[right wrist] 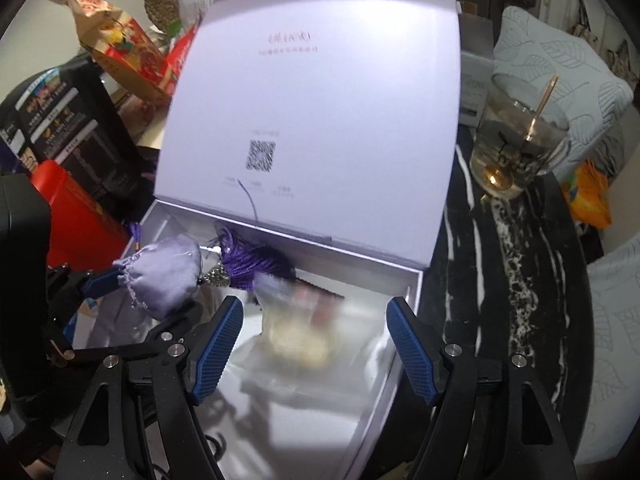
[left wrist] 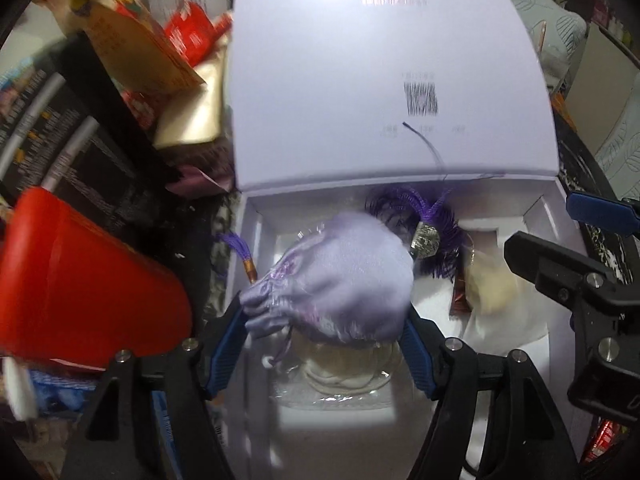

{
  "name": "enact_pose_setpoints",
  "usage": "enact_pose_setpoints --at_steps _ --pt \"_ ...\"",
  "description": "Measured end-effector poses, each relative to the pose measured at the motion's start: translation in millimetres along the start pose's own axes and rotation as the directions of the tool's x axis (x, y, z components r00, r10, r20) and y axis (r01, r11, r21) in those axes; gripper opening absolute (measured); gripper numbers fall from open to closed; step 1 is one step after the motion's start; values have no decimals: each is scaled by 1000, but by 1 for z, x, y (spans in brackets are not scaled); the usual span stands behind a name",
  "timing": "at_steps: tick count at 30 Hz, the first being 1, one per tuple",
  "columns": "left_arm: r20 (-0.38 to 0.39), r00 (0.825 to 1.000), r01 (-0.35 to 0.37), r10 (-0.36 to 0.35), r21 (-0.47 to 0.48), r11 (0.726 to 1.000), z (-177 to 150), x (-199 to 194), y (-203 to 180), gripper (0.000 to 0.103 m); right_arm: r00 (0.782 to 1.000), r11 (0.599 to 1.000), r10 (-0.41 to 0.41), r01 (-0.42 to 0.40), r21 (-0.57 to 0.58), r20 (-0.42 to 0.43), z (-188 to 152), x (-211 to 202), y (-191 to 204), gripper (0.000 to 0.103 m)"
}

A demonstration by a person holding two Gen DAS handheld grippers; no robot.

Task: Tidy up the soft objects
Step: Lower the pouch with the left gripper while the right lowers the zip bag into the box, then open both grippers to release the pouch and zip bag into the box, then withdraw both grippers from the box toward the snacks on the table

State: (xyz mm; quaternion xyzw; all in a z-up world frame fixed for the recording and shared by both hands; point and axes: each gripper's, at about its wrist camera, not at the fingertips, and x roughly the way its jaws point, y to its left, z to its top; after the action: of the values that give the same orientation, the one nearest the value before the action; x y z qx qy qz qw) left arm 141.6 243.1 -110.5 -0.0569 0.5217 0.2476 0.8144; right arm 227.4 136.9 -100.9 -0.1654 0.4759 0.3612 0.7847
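The left claw [left wrist: 326,320] squeezes a soft, shiny lilac cloth pouch [left wrist: 340,276] in the middle of the frame, above the open white cardboard box [left wrist: 256,216]. The right claw [right wrist: 314,344] is spread wide, grasping nothing, over a blurry pale bundle [right wrist: 298,340] in the box.

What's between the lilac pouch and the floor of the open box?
The lilac pouch, between the left gripper fingers, hangs over a clear-wrapped cream item lying on the box floor directly beneath it. The purple tassel trails behind, not underneath.
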Motion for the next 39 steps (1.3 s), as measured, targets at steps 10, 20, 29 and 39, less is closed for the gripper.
enact_pose_setpoints --at_steps 10,20,29,39 --pt "172 985 -23 22 4 1000 14 -92 -2 70 993 999 -15 19 -34 115 4 -59 8 75" --pt "384 923 1 11 -33 999 13 -193 11 74 961 997 -41 57 -53 273 7 -157 9 75" --pt "525 851 19 -13 -6 1000 -14 -260 2 99 925 996 -27 56 -65 379 -16 -234 8 79" --pt "563 820 72 -101 74 995 -59 -290 -25 99 894 996 -32 65 -59 446 -68 -284 4 83"
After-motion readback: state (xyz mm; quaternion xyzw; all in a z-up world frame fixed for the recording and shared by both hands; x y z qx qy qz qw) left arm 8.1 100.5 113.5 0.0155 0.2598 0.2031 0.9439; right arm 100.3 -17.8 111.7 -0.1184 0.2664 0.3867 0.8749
